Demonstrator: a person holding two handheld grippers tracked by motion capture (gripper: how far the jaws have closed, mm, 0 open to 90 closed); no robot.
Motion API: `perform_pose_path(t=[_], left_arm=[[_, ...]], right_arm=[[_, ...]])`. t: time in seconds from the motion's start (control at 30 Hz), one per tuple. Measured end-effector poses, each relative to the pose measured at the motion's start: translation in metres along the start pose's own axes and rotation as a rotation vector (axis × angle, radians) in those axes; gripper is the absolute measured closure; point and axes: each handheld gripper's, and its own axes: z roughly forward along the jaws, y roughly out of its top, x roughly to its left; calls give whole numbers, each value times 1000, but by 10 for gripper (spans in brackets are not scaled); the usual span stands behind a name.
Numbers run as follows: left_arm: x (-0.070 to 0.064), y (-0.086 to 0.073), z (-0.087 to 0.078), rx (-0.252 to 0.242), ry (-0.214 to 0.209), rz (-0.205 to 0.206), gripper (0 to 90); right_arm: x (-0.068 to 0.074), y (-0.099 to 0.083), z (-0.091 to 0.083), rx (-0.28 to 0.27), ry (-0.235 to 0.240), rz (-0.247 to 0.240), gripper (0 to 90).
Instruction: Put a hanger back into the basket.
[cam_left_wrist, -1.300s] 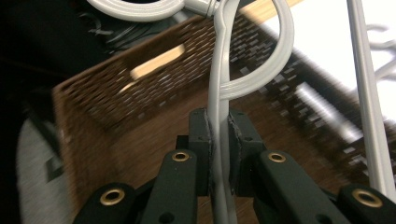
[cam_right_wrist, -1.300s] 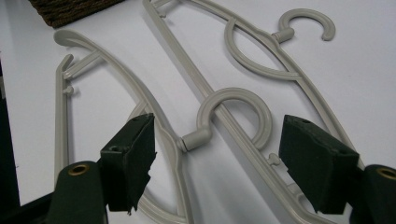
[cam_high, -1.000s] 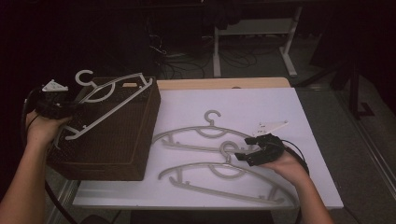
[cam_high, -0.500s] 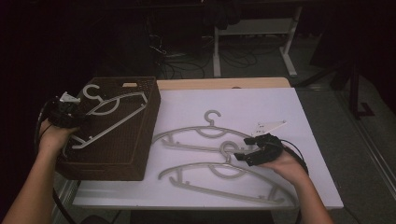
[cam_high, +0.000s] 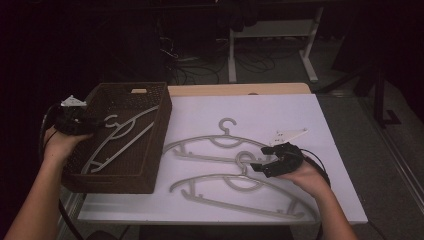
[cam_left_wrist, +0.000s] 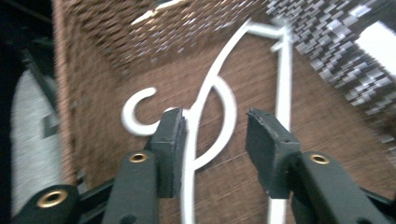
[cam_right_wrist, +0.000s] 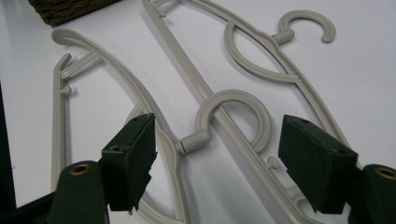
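While my left gripper (cam_high: 75, 120) sits over the left rim of the brown woven basket (cam_high: 150, 150), its jaws stand spread apart, and in the left gripper view (cam_left_wrist: 212, 140) one jaw pad lies against the neck of the hanger in the basket (cam_high: 117, 137) without the other pad closing on it. That hanger lies flat on the basket floor, its hook (cam_left_wrist: 137, 112) toward the basket's left wall and its arms running toward the near end.

Right of the basket, on the white table (cam_high: 300, 115), I see two more grey hangers. The far hanger (cam_high: 220, 145) lies just beside the basket's right wall, hook pointing away from me. The near hanger (cam_high: 235, 185) lies closer to me than that one, well clear of the basket's right wall, and its hook (cam_right_wrist: 233, 116) rests across the far hanger's lower bar.

My right gripper (cam_high: 270, 162) hovers at that hook with its jaws wide apart; in the right gripper view (cam_right_wrist: 217, 168) the hook sits between the two pads, touching neither. Farther right of the basket, just beyond this gripper, a small white plate (cam_high: 287, 135) lies on the table.
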Motion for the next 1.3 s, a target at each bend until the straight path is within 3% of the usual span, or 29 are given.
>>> perform_pose_path(t=[0.07,0.1,0.17,0.23,0.3,0.57,0.6,0.63,0.67,0.73,0.9,0.93,0.97,1.1,1.17,1.3], left_arm=[[-3,3,-2,-14,-18,0,534],[-11,9,-4,-36,-60,-1,519],[-20,17,-6,-57,-97,9,499],[-24,19,-7,-69,-110,11,478],[-42,32,-10,-103,-169,33,459],[-94,61,-13,-174,-310,86,372],[-94,61,-13,-174,-310,86,360],[-108,66,-11,-184,-344,95,346],[-108,66,-11,-184,-344,95,339],[-129,72,-5,-192,-390,110,322],[-162,78,8,-194,-455,138,305],[-162,78,8,-194,-455,138,305],[-174,80,13,-193,-477,148,303],[-190,81,22,-189,-506,160,292],[-206,81,30,-182,-529,168,286],[-226,80,38,-176,-560,188,284]], right_arm=[[0,0,0,0,0,0,268],[0,1,1,0,2,-2,268],[0,1,1,-1,3,-2,268],[0,2,1,-2,3,-3,268],[0,3,1,-1,3,-2,268],[-3,5,0,-8,-4,-4,274],[-3,5,0,-8,-4,-4,274],[-3,4,-1,-8,-8,-3,277],[-3,3,-2,-10,-8,-3,278],[-2,2,-4,-12,-8,-1,281],[-2,0,-9,-20,-12,0,288],[-2,0,-9,-20,-12,0,288],[-2,0,-10,-22,-16,0,288],[-3,-1,-11,-23,-20,2,289],[-2,-2,-12,-24,-22,9,300],[-2,-3,-16,-25,-15,10,364]])
